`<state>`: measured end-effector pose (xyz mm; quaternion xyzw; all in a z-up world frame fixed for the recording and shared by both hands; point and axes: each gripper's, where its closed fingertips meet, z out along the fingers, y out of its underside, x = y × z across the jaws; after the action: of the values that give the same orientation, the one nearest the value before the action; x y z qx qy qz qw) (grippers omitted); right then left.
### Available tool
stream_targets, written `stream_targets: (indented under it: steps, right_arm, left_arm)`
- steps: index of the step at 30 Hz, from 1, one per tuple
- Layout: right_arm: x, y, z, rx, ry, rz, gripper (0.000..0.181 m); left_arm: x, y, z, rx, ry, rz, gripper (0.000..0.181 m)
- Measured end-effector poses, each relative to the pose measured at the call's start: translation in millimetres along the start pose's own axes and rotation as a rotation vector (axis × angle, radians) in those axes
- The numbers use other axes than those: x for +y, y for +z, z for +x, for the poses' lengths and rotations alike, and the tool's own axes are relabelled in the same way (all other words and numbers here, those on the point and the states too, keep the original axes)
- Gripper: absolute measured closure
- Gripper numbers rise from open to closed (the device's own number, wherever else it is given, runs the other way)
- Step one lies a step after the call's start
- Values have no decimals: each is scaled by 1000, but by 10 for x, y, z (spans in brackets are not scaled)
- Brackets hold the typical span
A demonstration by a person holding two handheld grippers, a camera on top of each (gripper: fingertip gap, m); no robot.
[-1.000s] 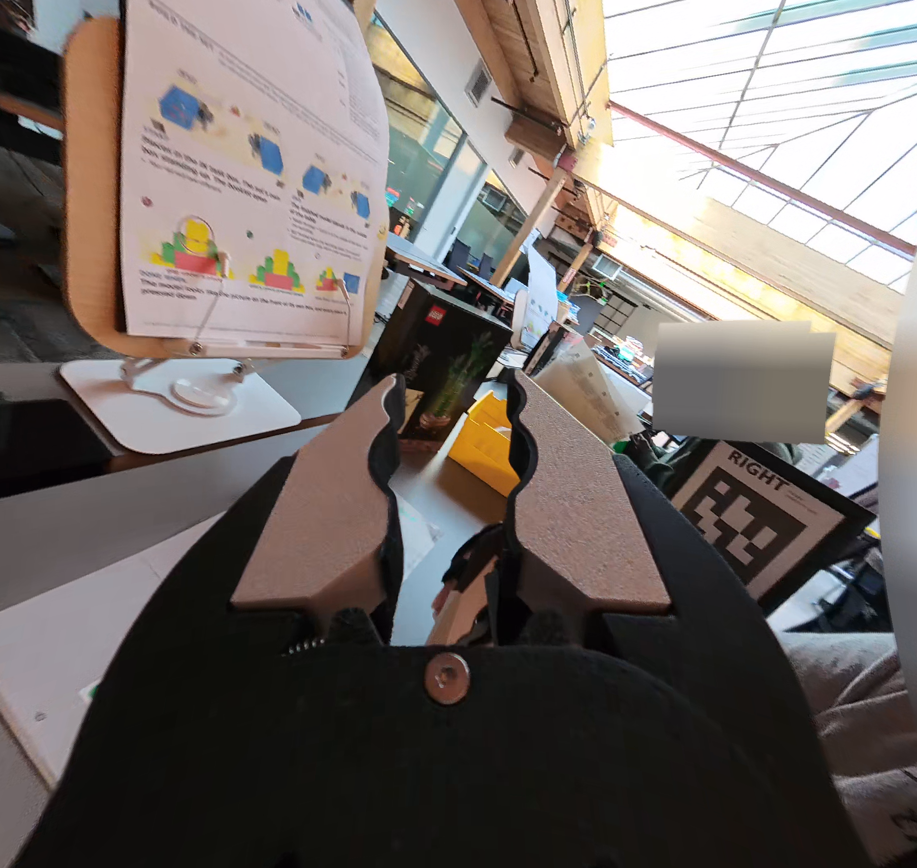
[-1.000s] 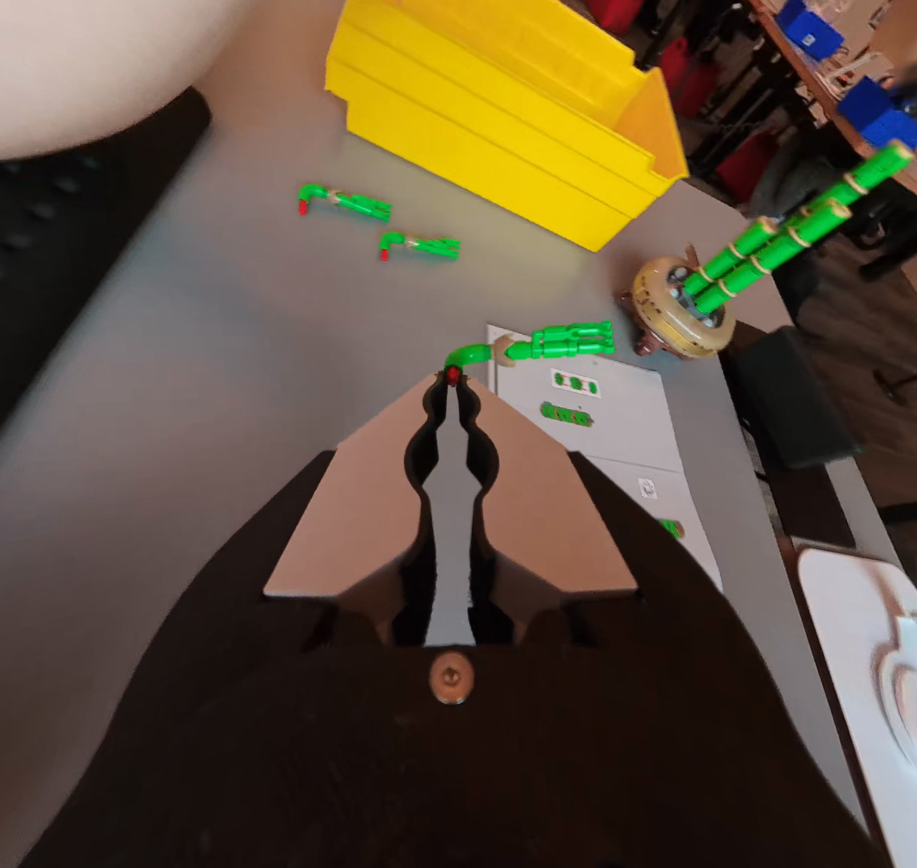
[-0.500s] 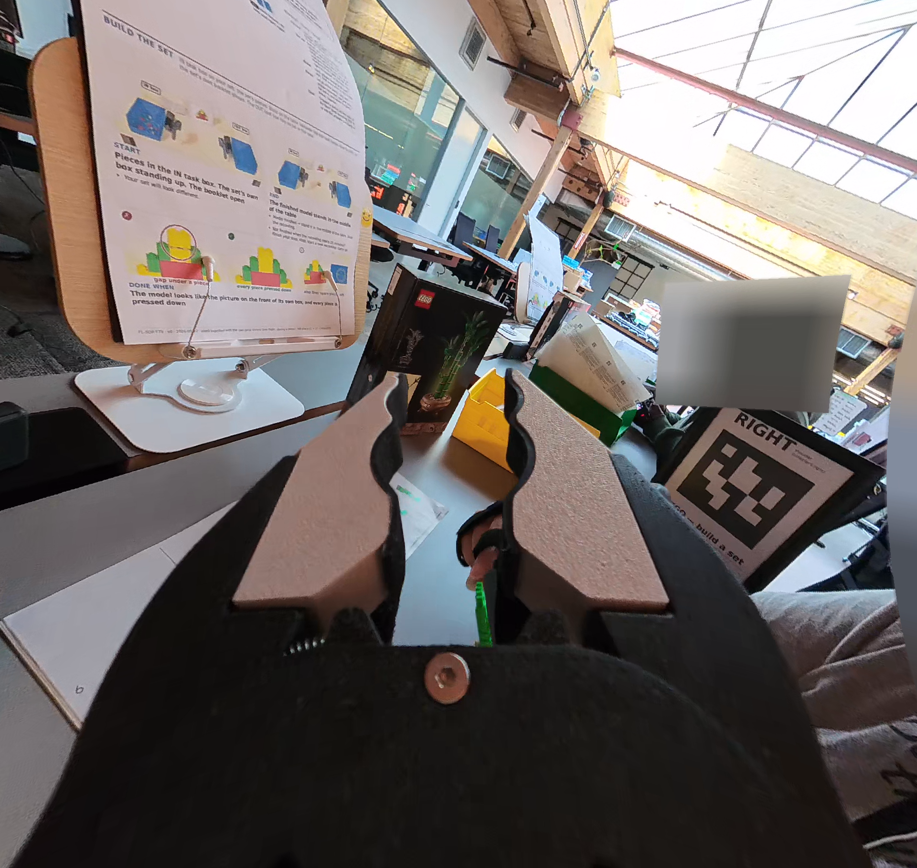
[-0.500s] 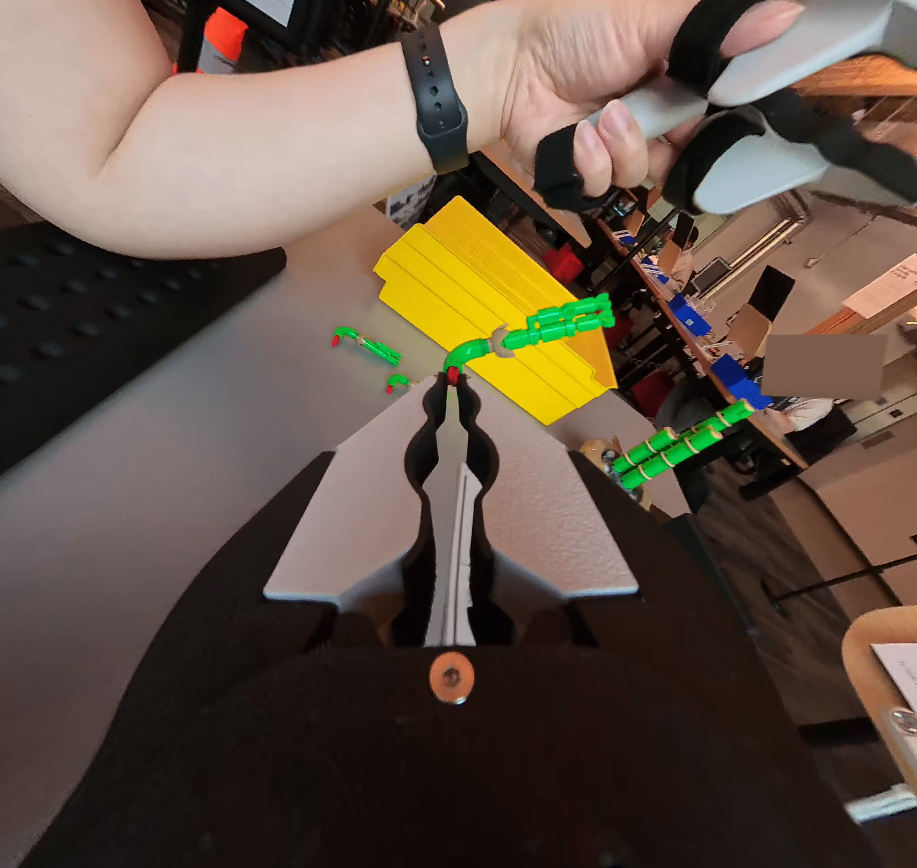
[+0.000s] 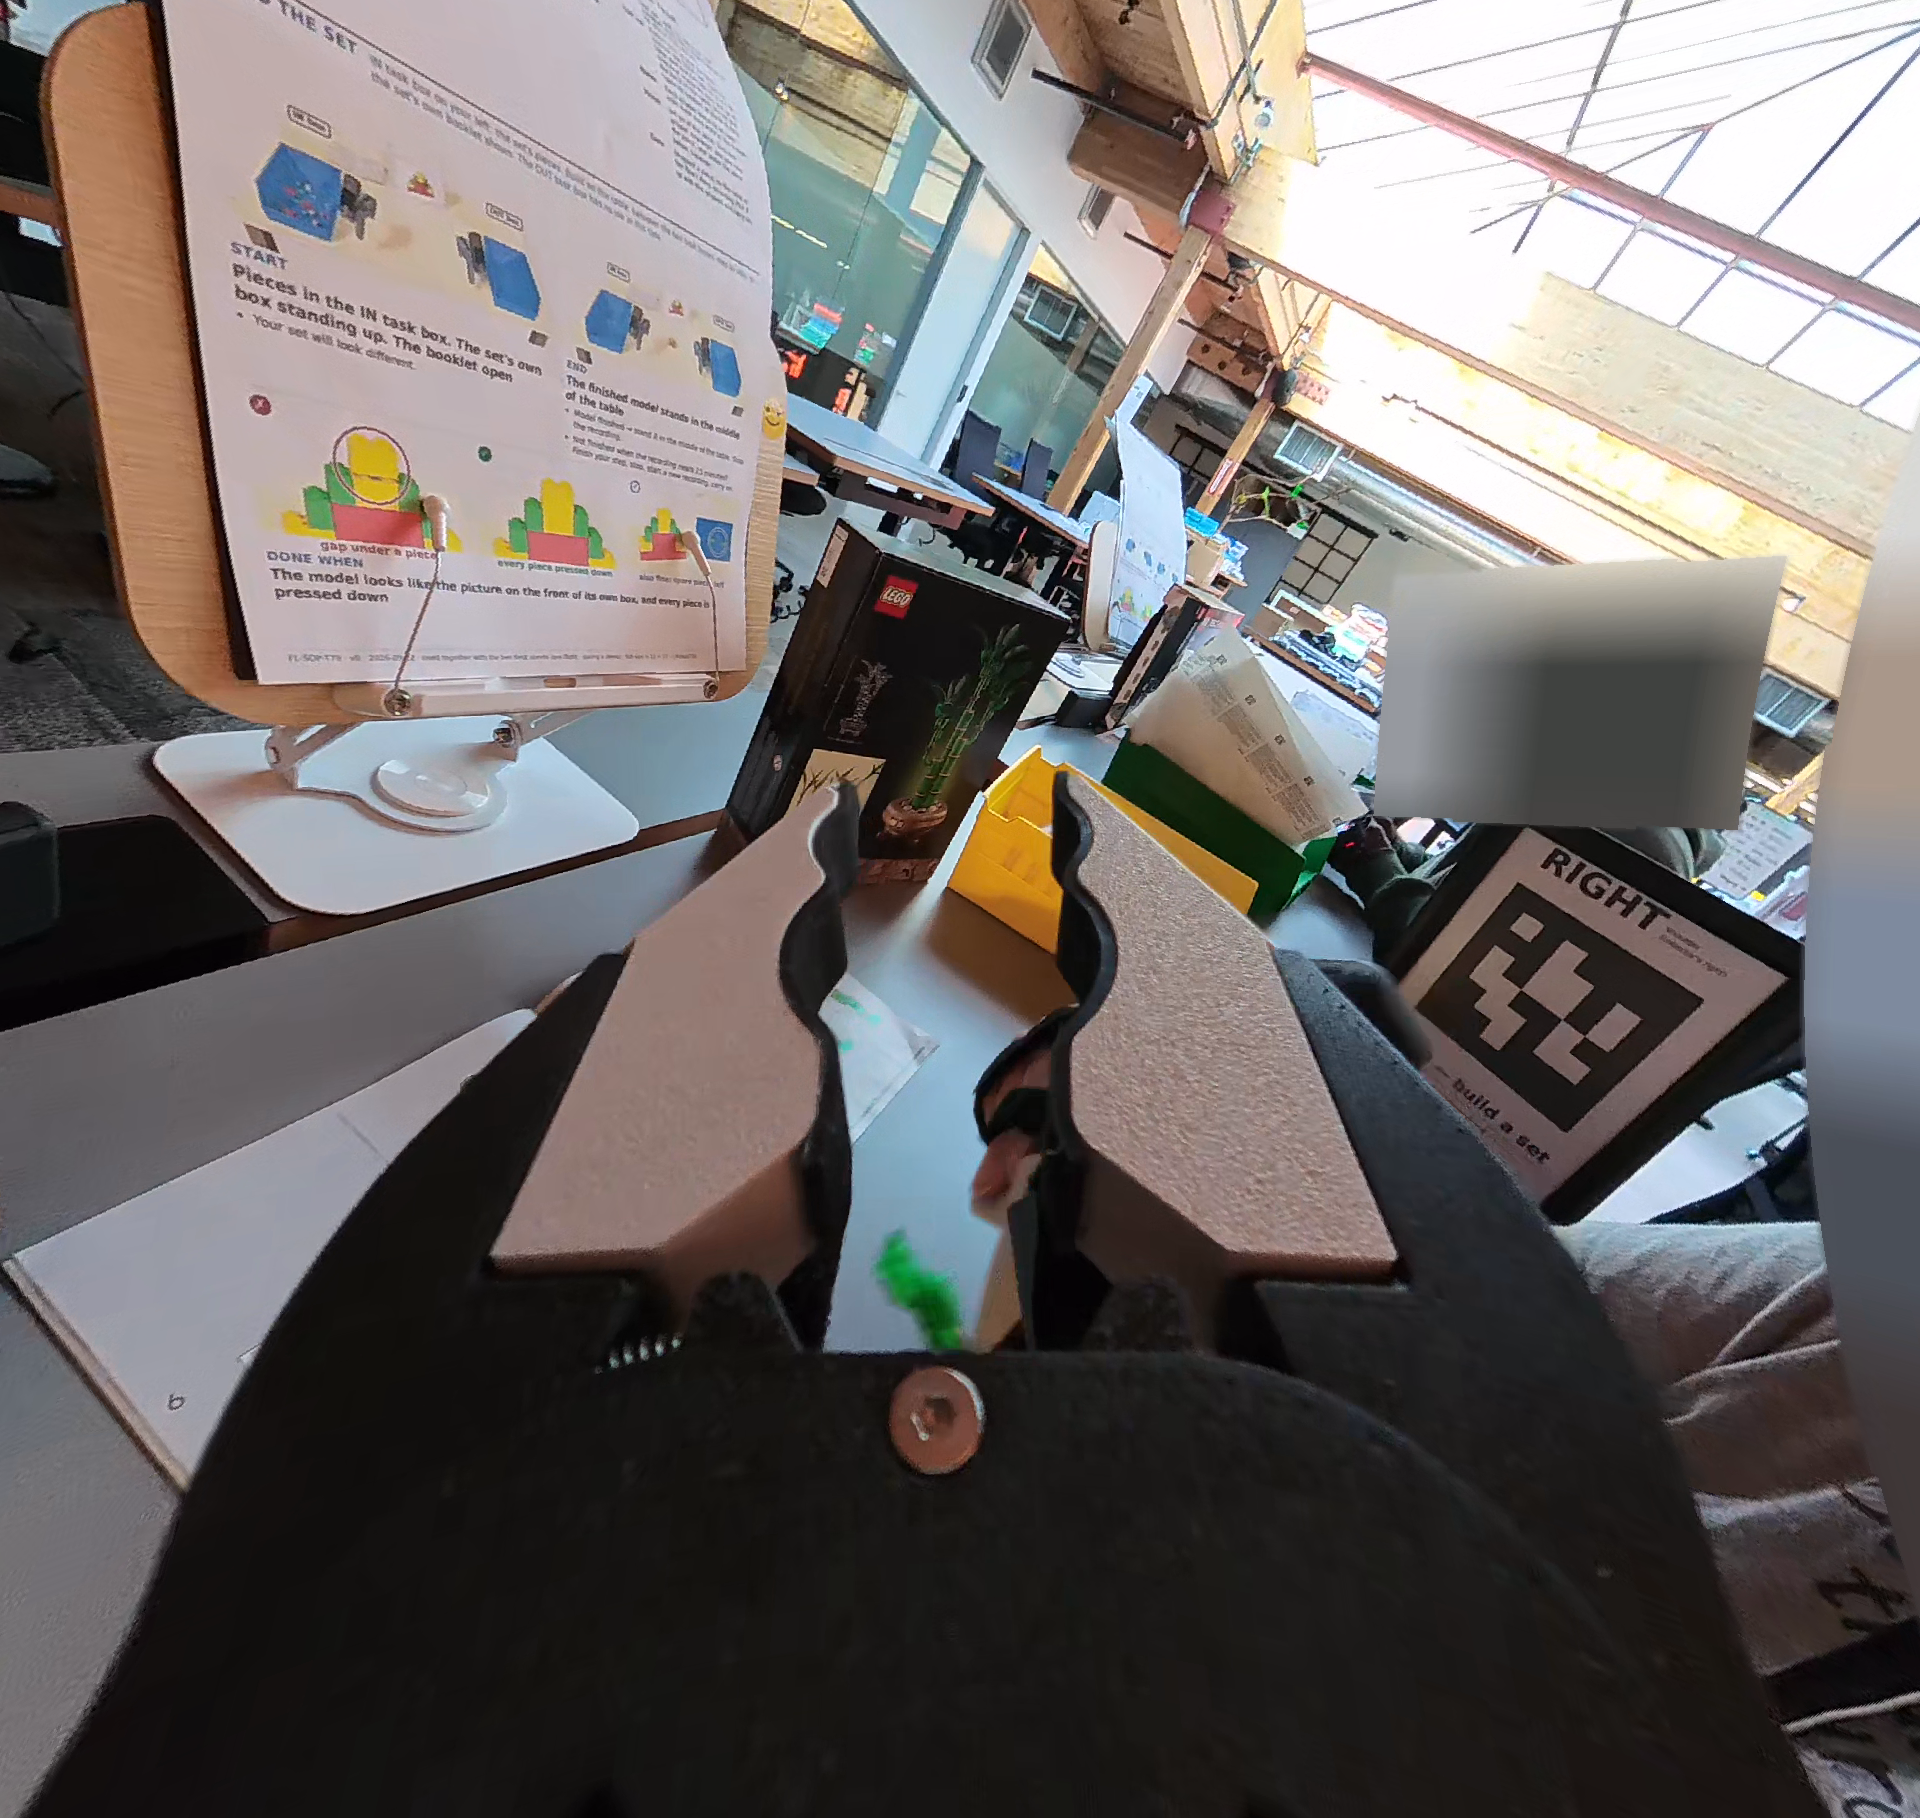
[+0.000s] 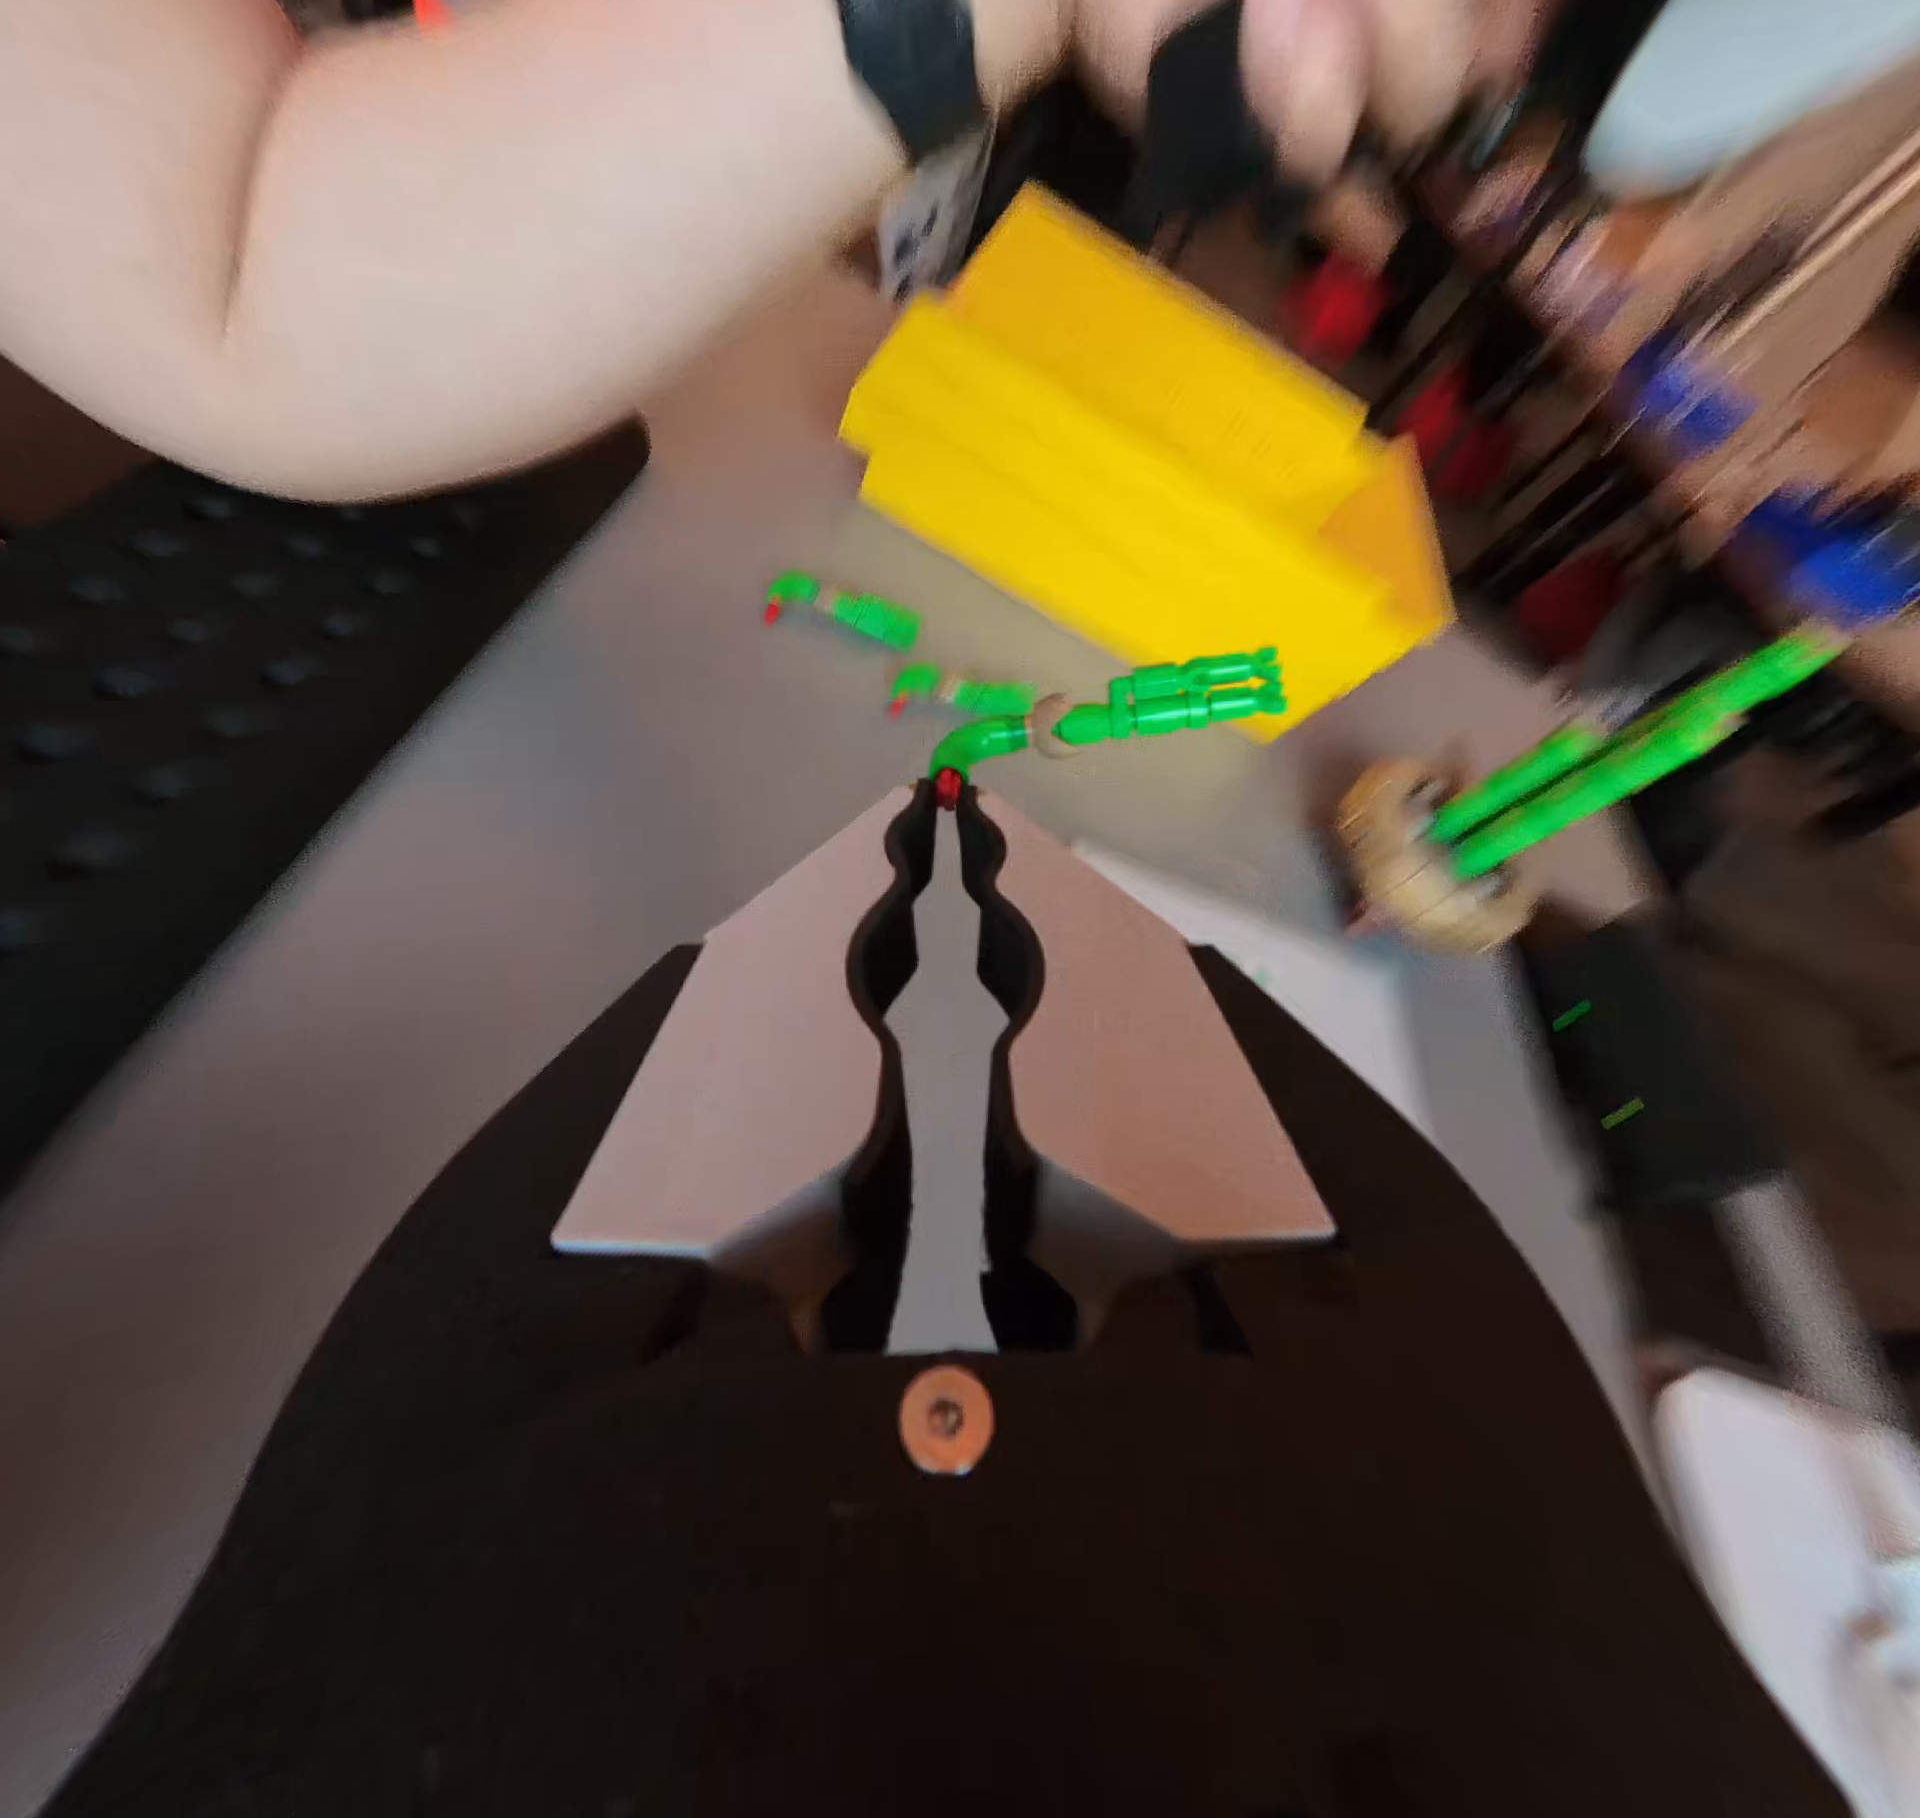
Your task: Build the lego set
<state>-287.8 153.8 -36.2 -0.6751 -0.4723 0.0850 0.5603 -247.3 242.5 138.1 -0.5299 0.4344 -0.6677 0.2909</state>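
My right gripper (image 6: 945, 800) is shut on the red tip of a green leafy branch piece (image 6: 1153, 710) and holds it above the grey table (image 6: 582, 833). Two similar green branch pieces (image 6: 844, 611) (image 6: 961, 694) lie on the table beyond it. The bamboo model (image 6: 1621, 760) stands in its tan pot (image 6: 1439, 901) to the right. My left gripper (image 5: 956, 812) is open and empty, raised and pointing at the set's black box (image 5: 914, 688). A blurred bit of the green branch (image 5: 920, 1295) shows low between its jaws.
A yellow bin (image 6: 1122, 480) (image 5: 1013, 859) stands behind the pieces, with a green bin of papers (image 5: 1236, 812) beside it. An instruction sheet on a wooden stand (image 5: 468, 314) is at the left. The open booklet (image 5: 208, 1249) lies on the table. The person's forearm (image 6: 416, 210) crosses above. My hands' fingertips stand some 20 centimeters from each other.
The right wrist view has swung and is now blurred; my right gripper still holds the branch. The pot and loose pieces appear closer. My left gripper has barely moved.
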Motion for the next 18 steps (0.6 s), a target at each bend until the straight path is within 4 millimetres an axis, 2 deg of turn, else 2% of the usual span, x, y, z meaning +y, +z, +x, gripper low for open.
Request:
stream_targets:
  steps: [2, 3, 6, 10, 18]
  right_arm:
    - [300, 198, -46, -42, 158, -135, 178]
    - [367, 309, -98, -58, 195, -152, 179]
    - [410, 617, -333, -125, 241, -178, 179]
    - [492, 922, -461, -148, 247, -224, 178]
    - [555, 1385, -533, -216, 391, -276, 178]
  left_arm:
    - [-1, -15, 1, -13, 11, -6, 146]
    - [-12, -23, 4, -17, 17, -4, 146]
    - [-52, -47, 37, -19, 30, 4, 146]
    - [-71, -117, 81, -23, 53, 0, 146]
    - [-167, -255, 24, -25, 32, 44, 146]
